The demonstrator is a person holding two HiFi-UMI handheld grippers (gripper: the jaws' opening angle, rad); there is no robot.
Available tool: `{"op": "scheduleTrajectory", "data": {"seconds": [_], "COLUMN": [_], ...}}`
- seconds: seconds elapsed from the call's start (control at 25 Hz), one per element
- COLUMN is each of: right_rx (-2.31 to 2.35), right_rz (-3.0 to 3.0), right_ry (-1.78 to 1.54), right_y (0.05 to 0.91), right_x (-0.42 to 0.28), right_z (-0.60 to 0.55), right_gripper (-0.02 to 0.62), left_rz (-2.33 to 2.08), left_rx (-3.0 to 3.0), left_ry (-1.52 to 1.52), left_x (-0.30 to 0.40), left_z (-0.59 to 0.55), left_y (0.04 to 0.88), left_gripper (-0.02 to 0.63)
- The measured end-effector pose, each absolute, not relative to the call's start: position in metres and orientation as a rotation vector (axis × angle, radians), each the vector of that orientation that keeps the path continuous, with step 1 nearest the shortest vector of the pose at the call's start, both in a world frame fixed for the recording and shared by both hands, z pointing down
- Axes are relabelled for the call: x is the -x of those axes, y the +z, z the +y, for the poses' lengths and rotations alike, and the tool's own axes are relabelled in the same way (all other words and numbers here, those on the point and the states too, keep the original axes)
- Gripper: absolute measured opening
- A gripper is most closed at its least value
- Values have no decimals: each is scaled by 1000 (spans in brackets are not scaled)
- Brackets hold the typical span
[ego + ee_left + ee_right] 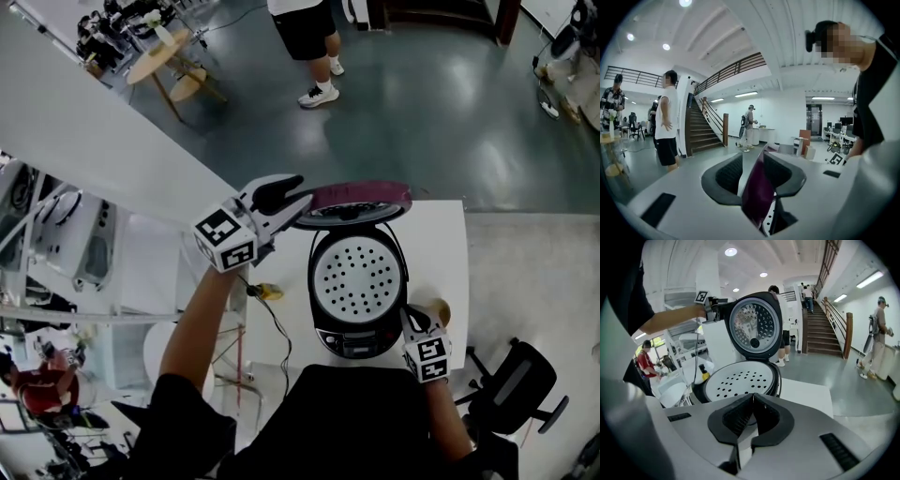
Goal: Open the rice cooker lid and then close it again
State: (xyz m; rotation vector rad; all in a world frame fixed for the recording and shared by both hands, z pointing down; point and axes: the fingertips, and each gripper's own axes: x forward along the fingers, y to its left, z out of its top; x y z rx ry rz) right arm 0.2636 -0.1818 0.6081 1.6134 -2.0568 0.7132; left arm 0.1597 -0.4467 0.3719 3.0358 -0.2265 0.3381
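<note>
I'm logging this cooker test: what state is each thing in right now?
Lid: open, standing upright.
Cooker: open.
Tray: seated in the cooker's top, bare.
Left gripper: shut on the lid's rim.
Right gripper: shut, empty, by the cooker's front.
</note>
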Motion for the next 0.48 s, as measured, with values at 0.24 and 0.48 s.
{"op": "scheduleTrajectory", "data": {"seconds": [0.24, 0.48], "right_rx": [-1576, -1588], "right_rz": [-2049, -2071], "right_ry": [641, 638], "right_y": [605, 596], "right_x": [-252, -239], "right_z": [-173, -169], "right_gripper": [2, 2], "left_rz": [-115, -28], "left_rx": [-3048, -3081], "left_ry": [399, 458], "left_x": [-158, -155], "left_z": [-430, -405], "left_y": [374, 374], "left_gripper": [120, 104]}}
